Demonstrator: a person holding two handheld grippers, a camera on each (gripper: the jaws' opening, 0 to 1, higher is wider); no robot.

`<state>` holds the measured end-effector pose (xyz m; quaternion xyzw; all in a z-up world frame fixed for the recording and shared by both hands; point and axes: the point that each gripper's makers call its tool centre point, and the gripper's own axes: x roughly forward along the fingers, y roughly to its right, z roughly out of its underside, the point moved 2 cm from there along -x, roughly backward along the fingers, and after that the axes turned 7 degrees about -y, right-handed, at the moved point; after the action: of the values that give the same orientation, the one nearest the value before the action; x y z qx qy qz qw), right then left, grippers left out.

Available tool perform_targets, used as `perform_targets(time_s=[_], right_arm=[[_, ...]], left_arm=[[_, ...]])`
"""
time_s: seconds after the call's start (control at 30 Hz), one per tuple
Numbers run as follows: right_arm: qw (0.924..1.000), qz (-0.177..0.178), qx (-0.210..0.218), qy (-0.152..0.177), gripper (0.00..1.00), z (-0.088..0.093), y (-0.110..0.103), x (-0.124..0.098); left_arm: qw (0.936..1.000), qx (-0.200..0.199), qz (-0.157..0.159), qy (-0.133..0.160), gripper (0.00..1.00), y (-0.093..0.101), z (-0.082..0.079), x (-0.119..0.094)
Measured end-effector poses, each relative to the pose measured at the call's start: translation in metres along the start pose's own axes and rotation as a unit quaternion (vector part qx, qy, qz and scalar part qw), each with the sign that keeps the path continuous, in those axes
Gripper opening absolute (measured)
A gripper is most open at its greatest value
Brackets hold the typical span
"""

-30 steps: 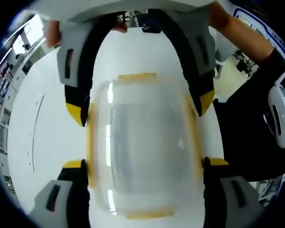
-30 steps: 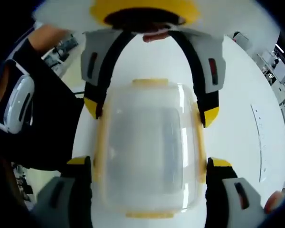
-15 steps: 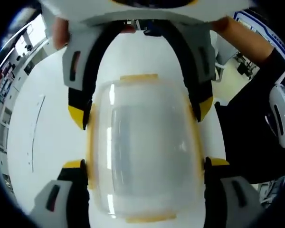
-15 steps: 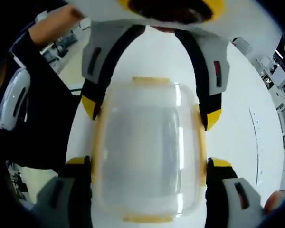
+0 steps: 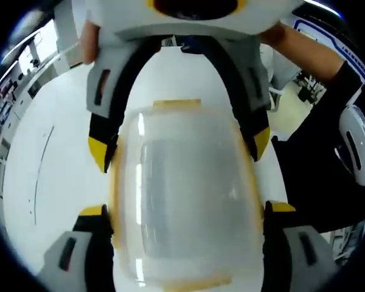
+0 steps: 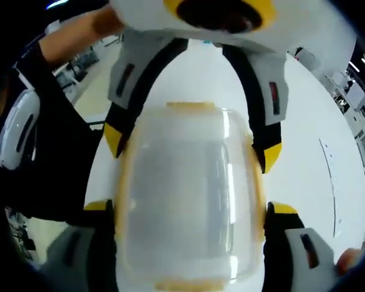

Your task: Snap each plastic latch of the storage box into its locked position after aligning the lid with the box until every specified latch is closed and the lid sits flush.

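Left gripper view: clear storage box [image 5: 185, 198] with translucent lid [image 5: 188, 182] and yellow latches, resting on a white bench [image 5: 48, 182]. Left gripper [image 5: 185, 216], jaws apart, yellow tips standing against the box's two long sides at its near half; whether they press on it cannot be told. Right gripper [image 5: 179, 146], entering from beyond the box, jaws likewise apart, its tips against the same long sides at the far half. One yellow end latch [image 5: 177, 104] at the far end of the box, another [image 5: 198, 283] at the near end, both lying level with the lid edge. A person's dark sleeve [image 5: 316, 164] just beside the box. Right gripper view: the same storage box [image 6: 188, 201] on the bench [image 6: 304, 164], seen from the opposite end. Right gripper [image 6: 191, 216] spread, tips at the box's long sides; left gripper [image 6: 188, 146] opposite, also spread. End latches [image 6: 188, 106] and [image 6: 188, 285] level with the lid. Sleeve [image 6: 55, 158] beside the box.
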<state>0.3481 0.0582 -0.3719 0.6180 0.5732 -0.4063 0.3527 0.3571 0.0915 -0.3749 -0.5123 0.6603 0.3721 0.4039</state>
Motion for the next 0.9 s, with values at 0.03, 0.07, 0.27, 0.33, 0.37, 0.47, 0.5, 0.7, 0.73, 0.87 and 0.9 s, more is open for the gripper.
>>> perform_targets(time_s=[0.03, 0.07, 0.27, 0.33, 0.37, 0.47, 0.5, 0.7, 0.73, 0.87, 0.9], right_arm=[[1.0000, 0.000, 0.000, 0.001, 1.00, -0.0004, 0.0004, 0.0001], [1.0000, -0.001, 0.000, -0.002, 1.00, -0.0018, 0.0006, 0.0009], [0.9998, 0.008, 0.002, -0.017, 1.00, -0.0012, 0.0016, 0.0016], [0.9998, 0.009, 0.002, -0.017, 1.00, -0.0009, 0.0018, 0.0020], [0.9998, 0.009, 0.002, -0.016, 1.00, -0.0004, 0.0029, 0.0019], [0.9999, 0.008, 0.001, -0.013, 1.00, 0.0004, 0.0048, 0.0018], [0.9999, 0.008, 0.001, -0.012, 1.00, 0.0009, 0.0047, 0.0019], [0.9998, 0.018, 0.003, 0.001, 1.00, 0.0010, 0.0067, 0.0024], [0.9998, 0.020, 0.003, 0.002, 1.00, 0.0008, 0.0069, 0.0033], [0.9998, 0.021, 0.002, -0.005, 1.00, 0.0018, 0.0080, 0.0051], [0.9997, 0.021, 0.002, -0.008, 1.00, 0.0021, 0.0081, 0.0052]], left_arm=[[1.0000, 0.001, 0.001, 0.001, 1.00, 0.0003, -0.0008, 0.0005], [1.0000, 0.001, 0.001, -0.002, 1.00, 0.0005, -0.0012, 0.0013], [0.9996, -0.005, -0.013, -0.023, 1.00, 0.0013, -0.0013, 0.0041], [0.9995, -0.006, -0.016, -0.026, 1.00, 0.0011, -0.0016, 0.0050], [0.9992, -0.006, -0.020, -0.035, 1.00, 0.0009, -0.0014, 0.0057], [0.9985, -0.007, -0.024, -0.049, 1.00, 0.0001, -0.0013, 0.0070], [0.9984, -0.007, -0.024, -0.050, 1.00, 0.0001, -0.0011, 0.0069], [0.9989, -0.009, -0.030, -0.036, 1.00, -0.0004, -0.0001, 0.0062], [0.9990, -0.009, -0.032, -0.029, 1.00, -0.0002, -0.0008, 0.0067], [0.9982, -0.010, -0.044, -0.039, 1.00, 0.0004, -0.0022, 0.0100], [0.9980, -0.010, -0.046, -0.043, 1.00, 0.0004, -0.0021, 0.0104]])
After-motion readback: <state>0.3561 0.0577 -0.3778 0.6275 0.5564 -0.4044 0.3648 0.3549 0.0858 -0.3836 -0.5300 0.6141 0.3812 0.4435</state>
